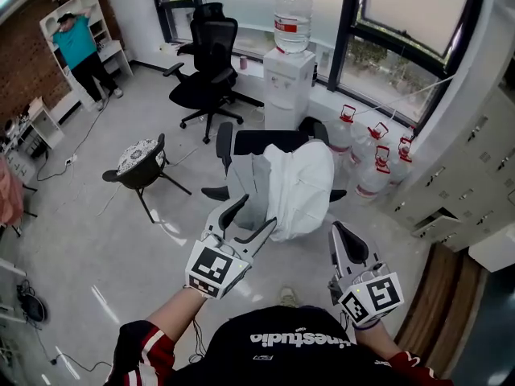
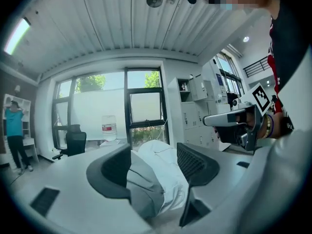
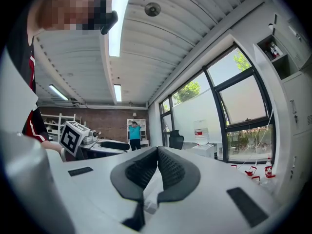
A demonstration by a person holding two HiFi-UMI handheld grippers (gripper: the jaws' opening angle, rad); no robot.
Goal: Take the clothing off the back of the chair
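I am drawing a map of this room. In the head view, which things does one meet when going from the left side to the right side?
From the left: person in a teal shirt → small chair with a patterned seat → white and grey clothing → water jugs → grey lockers.

On my feed the right gripper [image 3: 157,150] has its two black ribbed pads [image 3: 171,167] meeting at the tips, with a sliver of white showing low in the gap behind them. Off to the left I see the left gripper [image 3: 127,146] and its marker cube [image 3: 72,135]. Further back a person in a teal shirt [image 3: 134,132] stands before a white shelf [image 3: 143,126] on a brick wall [image 3: 97,121], arms raised to the head. A black office chair [image 3: 175,141] and a water dispenser [image 3: 200,133] stand by the tall windows [image 3: 239,106], with red-handled water jugs [image 3: 253,171] below the glass.
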